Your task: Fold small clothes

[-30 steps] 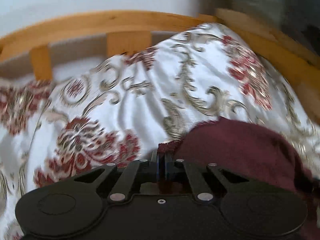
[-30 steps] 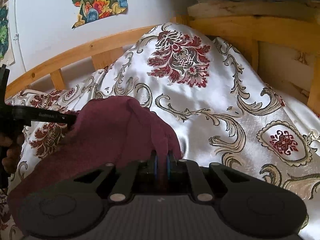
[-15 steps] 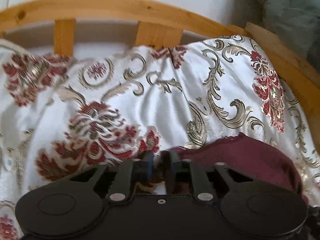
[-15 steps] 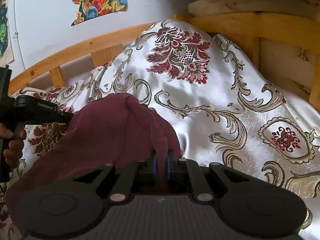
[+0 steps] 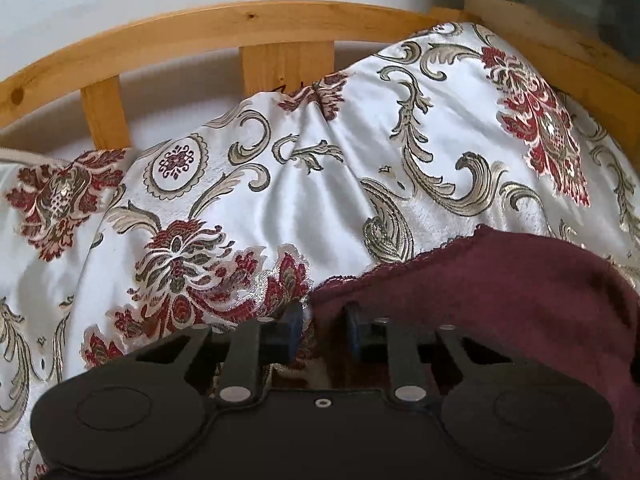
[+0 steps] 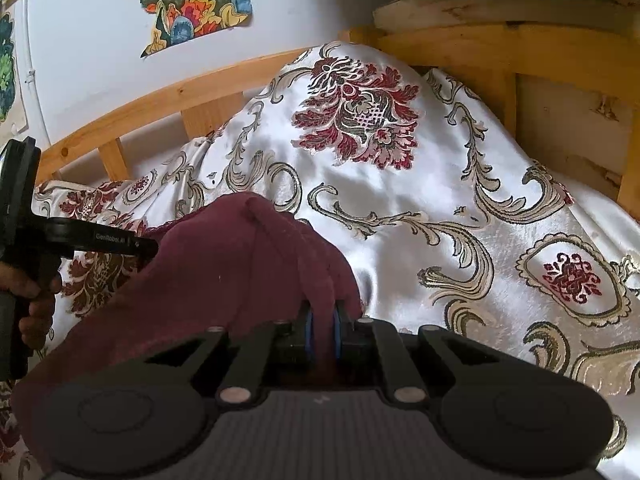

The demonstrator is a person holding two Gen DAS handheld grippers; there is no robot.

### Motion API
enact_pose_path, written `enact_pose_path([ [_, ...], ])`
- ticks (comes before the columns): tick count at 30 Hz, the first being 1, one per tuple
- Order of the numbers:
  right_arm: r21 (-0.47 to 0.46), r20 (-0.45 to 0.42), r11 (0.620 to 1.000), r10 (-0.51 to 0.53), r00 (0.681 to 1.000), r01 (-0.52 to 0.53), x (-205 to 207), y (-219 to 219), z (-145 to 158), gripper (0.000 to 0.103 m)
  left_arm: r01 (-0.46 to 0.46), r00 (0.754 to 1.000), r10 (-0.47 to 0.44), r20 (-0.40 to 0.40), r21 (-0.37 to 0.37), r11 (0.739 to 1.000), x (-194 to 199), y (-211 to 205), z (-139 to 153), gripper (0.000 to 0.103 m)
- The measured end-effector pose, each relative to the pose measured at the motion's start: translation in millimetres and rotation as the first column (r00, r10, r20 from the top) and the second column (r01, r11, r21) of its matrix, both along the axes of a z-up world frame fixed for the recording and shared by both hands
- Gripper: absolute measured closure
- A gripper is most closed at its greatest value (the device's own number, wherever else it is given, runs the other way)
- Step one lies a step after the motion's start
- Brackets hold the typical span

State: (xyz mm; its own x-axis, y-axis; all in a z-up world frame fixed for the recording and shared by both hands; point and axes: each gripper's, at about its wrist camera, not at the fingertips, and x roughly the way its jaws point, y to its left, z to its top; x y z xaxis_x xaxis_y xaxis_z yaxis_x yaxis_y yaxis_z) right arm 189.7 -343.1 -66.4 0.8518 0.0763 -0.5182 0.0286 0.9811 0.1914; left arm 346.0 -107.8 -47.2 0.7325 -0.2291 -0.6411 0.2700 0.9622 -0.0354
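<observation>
A small maroon knit garment point(image 5: 500, 292) lies on the floral satin bedspread point(image 5: 304, 200). My left gripper point(image 5: 320, 330) is open, its jaws apart with the garment's lace-edged corner lying between them. In the right wrist view the garment point(image 6: 224, 272) is bunched and raised, and my right gripper point(image 6: 323, 330) is shut on a fold of it. The left gripper point(image 6: 148, 246) shows at the garment's left edge, held by a hand.
A wooden bed rail point(image 5: 248, 28) with slats curves along the back, and a wooden headboard point(image 6: 520, 52) stands at the right. The white wall carries a colourful poster point(image 6: 188, 4). The bedspread is humped toward the back corner.
My left gripper has opened and let go of the garment's corner, which has sunk toward the bedspread. My right gripper has kept its hold and barely moved.
</observation>
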Motion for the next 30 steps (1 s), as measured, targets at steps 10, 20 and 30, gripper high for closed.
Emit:
enact_pose_path([
  [10, -0.020, -0.004, 0.998, 0.061, 0.998, -0.061, 0, 11, 6, 0.050, 0.028, 0.999, -0.031, -0.040, -0.090, 0.996, -51, 5, 19, 0.028],
  [20, -0.268, 0.067, 0.962, 0.068, 0.995, -0.048, -29, 18, 41, 0.000, -0.044, 0.998, 0.046, 0.033, -0.067, 0.997, -146, 15, 31, 0.011],
  [30, -0.200, 0.086, 0.978, 0.083, 0.993, -0.065, -85, 38, 54, 0.000, -0.031, 0.997, 0.035, 0.068, -0.057, 0.998, -191, 13, 32, 0.005],
])
